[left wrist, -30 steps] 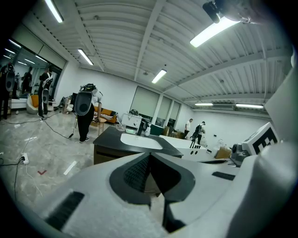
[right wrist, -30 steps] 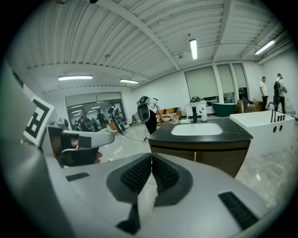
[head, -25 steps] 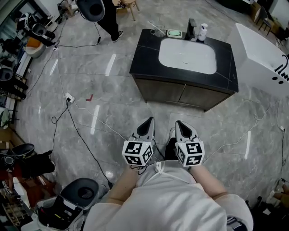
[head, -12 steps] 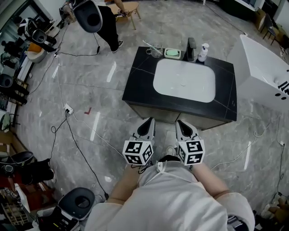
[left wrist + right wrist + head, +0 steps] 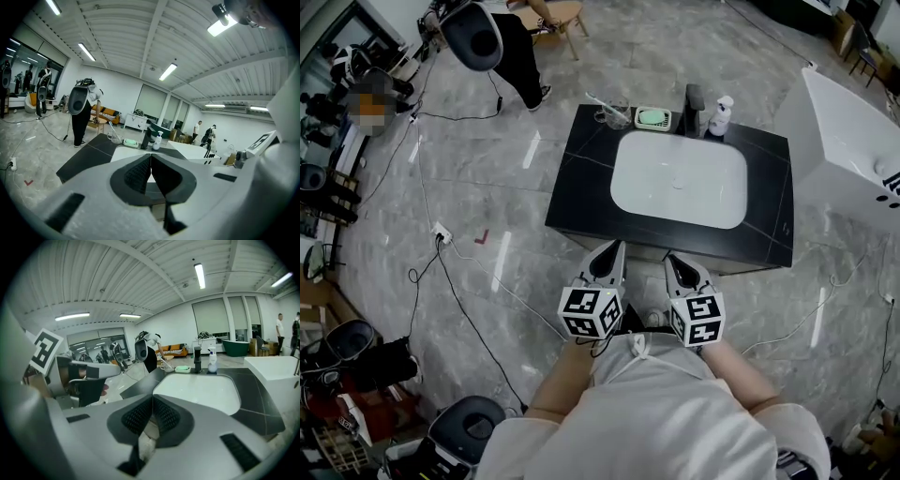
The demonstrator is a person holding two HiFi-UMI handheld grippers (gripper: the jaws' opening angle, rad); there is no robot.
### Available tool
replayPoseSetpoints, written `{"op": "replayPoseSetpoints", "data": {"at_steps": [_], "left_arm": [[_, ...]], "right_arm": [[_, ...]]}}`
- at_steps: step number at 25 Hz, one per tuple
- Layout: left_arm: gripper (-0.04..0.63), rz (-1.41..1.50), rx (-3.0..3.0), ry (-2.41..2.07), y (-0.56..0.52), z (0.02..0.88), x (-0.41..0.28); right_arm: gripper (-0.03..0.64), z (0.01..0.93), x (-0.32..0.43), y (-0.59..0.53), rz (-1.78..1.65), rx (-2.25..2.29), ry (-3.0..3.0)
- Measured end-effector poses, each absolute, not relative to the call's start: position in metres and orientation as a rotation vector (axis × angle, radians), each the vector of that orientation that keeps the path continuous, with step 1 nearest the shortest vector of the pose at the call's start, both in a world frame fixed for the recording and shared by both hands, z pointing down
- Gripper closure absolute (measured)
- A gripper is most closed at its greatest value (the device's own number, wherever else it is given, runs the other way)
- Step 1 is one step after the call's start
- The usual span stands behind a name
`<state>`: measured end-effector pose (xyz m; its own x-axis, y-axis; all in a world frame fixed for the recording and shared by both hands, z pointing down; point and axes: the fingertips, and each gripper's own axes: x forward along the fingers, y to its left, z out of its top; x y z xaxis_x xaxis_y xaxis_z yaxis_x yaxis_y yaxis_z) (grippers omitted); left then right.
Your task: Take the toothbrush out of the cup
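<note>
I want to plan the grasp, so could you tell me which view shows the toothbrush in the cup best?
The head view: the toothbrush leans leftward out of the clear cup at the back left corner of the counter, unobstructed. Both gripper views show them small and side-on, far beyond the jaws.

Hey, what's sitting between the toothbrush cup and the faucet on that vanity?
A green soap dish, seen in the head view, between the cup and faucet.
</note>
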<state>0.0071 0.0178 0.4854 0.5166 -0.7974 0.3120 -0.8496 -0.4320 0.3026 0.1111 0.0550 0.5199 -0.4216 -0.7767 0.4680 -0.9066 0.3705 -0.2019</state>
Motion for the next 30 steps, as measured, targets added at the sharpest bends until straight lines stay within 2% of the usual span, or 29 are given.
{"op": "replayPoseSetpoints", "data": {"at_steps": [16, 30], "left_arm": [[0.575, 0.221, 2.389, -1.206, -0.121, 0.5, 0.006], [0.577, 0.27, 2.41, -1.105, -0.271, 0.515, -0.044]], "right_arm": [[0.589, 0.527, 0.117, -0.075, 0.684, 1.647, -2.217], [0.589, 0.531, 0.078, -0.207, 0.762, 1.804, -2.102]]}}
